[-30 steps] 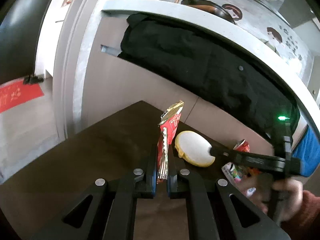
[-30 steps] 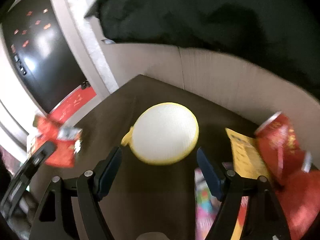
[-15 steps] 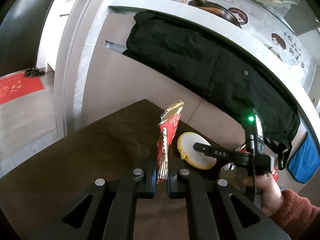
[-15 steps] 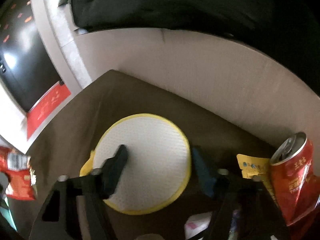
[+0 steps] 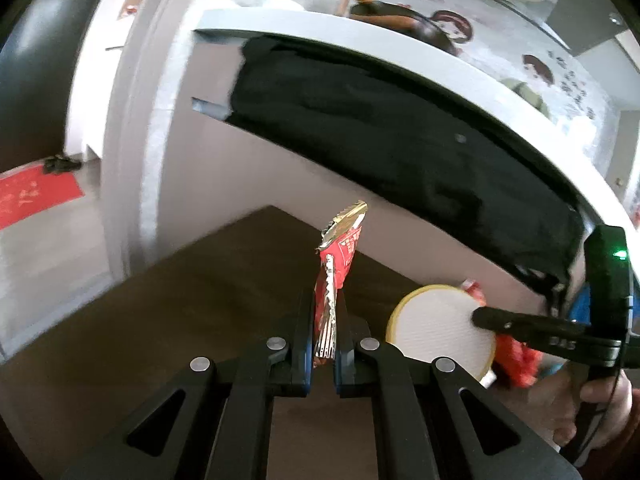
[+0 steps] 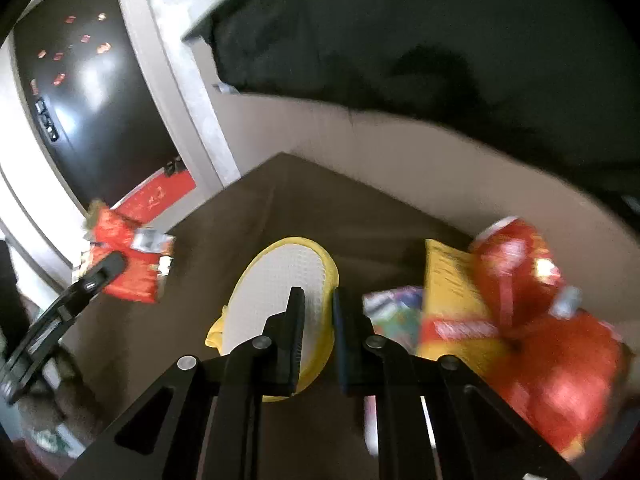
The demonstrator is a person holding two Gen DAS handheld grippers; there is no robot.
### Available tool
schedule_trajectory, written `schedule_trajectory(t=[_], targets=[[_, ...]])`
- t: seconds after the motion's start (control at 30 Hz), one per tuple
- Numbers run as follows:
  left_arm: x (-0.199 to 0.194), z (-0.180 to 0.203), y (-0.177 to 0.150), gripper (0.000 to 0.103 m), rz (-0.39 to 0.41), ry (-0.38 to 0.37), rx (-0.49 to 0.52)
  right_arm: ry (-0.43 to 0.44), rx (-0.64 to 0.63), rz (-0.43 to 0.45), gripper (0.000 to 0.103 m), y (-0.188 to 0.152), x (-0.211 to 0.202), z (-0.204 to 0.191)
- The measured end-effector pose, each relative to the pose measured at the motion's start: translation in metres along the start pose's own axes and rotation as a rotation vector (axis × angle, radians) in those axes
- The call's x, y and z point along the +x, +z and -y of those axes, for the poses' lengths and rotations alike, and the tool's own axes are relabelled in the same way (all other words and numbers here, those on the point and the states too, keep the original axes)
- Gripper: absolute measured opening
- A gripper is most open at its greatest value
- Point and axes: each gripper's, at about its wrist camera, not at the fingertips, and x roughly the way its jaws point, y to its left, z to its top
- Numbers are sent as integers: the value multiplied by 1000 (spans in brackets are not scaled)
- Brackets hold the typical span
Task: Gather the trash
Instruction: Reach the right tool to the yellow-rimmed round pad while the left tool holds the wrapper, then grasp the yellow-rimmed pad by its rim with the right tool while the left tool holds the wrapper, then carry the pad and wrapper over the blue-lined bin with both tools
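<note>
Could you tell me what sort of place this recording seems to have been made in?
Probably a home kitchen or dining corner. A dark wooden table stands against a pale counter that holds a pan; a black garment hangs over the counter's edge. Snack wrappers and a red can lie on the table.

Black cloth (image 5: 384, 132) drapes the counter (image 5: 460, 76) above a brown table (image 5: 180, 312).

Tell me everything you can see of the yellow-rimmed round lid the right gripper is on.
The round lid is a shallow disc with a white, finely textured face, a yellow rim and a small yellow tab at one edge. It looks like plastic. The right gripper pinches its rim, holding it tilted on edge over the dark brown table. Whether its lower edge touches the table is unclear.
</note>
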Motion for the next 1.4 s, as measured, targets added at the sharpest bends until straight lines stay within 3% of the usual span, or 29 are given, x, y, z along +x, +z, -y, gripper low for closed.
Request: schedule_trajectory(t=[0.3, 0.67, 1.07, 1.4], targets=[[-20, 70, -16, 7, -61, -168, 65, -77, -11, 42, 12, -58, -108, 24], [-18, 133, -47, 7, -165, -250, 152, -163, 103, 75, 12, -111, -151, 82], [-27, 196, -50, 7, -171, -286, 247, -199, 128, 212, 12, -133, -200, 101], [-35, 310, -68, 7, -160, -415, 372, -324, 184, 377, 12, -171, -288, 139]])
